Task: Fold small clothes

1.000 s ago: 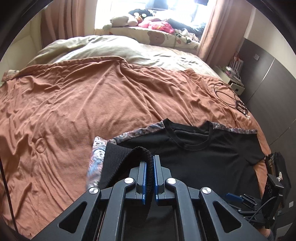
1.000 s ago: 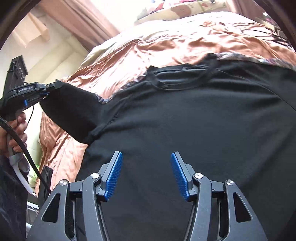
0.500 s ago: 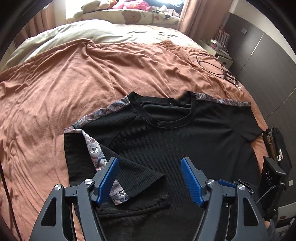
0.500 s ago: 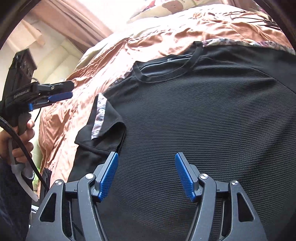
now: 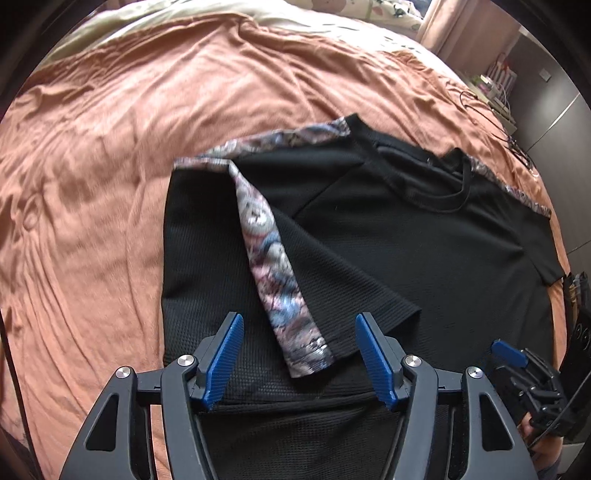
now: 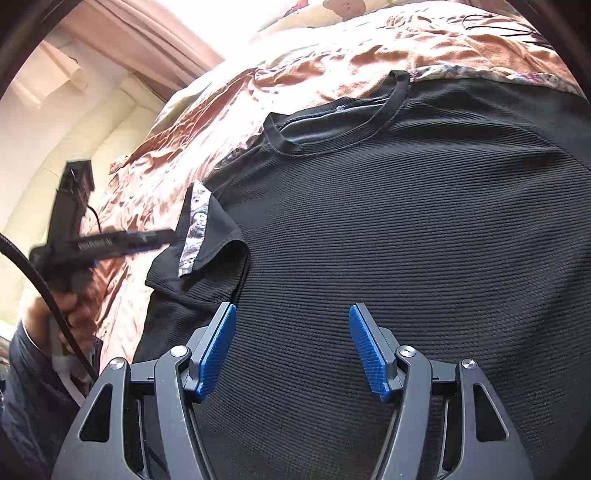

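Covering most of the bed, a rust-orange sheet (image 5: 110,155) is lying heavily creased, with a paler beige cover (image 5: 155,11) showing beyond it toward the head of the bed. Pink curtains (image 6: 147,33) are hanging by a bright window at the far side, and dark panelled wall units (image 5: 565,114) are standing along the right edge of the left wrist view, next to a small stand of clutter. A thin black cable (image 5: 487,110) is lying loose on the sheet near that stand.

On the sheet a black T-shirt (image 5: 406,229) is lying flat, collar pointing toward the head of the bed. Its left sleeve (image 5: 332,280) is resting folded inward over the chest, with the patterned trim (image 5: 277,273) turned up and running diagonally.

Left gripper (image 5: 299,354) is hovering over the folded sleeve with its blue pads spread wide, gripping nothing. Right gripper (image 6: 291,347) is hanging above the shirt's lower body, its fingers likewise parted and empty. A hand (image 6: 70,295) is holding the left gripper's handle at the bed edge.
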`<action>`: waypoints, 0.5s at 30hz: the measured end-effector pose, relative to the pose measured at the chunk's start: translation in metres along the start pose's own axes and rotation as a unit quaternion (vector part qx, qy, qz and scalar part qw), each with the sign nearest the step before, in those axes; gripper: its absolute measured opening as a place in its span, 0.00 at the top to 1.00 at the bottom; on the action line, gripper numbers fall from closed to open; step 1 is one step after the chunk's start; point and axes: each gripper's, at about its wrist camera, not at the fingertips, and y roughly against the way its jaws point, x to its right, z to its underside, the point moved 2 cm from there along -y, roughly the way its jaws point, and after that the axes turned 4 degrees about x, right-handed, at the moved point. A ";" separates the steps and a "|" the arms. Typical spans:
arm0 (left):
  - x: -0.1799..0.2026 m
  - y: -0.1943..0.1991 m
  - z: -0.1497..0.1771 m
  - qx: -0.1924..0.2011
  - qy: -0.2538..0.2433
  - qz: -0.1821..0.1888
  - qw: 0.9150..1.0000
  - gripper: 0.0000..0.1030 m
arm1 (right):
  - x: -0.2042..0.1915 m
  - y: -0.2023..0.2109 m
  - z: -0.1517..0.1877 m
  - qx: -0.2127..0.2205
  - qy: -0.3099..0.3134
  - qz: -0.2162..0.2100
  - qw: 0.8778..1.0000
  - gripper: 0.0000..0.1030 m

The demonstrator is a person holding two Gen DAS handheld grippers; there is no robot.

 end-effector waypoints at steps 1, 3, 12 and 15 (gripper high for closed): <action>-0.003 -0.005 0.003 -0.006 0.005 0.000 1.000 0.37 | -0.001 -0.004 -0.001 -0.004 -0.001 -0.003 1.000 0.40; -0.008 -0.013 0.007 -0.017 0.015 0.001 1.000 0.41 | -0.002 -0.010 -0.002 -0.009 -0.005 -0.008 1.000 0.40; 0.011 -0.035 0.001 -0.031 0.000 0.035 0.999 0.94 | 0.008 -0.012 -0.001 -0.007 -0.024 -0.009 1.000 0.40; 0.022 -0.034 -0.016 -0.011 -0.006 0.039 0.999 0.95 | 0.012 -0.008 -0.002 -0.002 -0.032 -0.008 0.999 0.40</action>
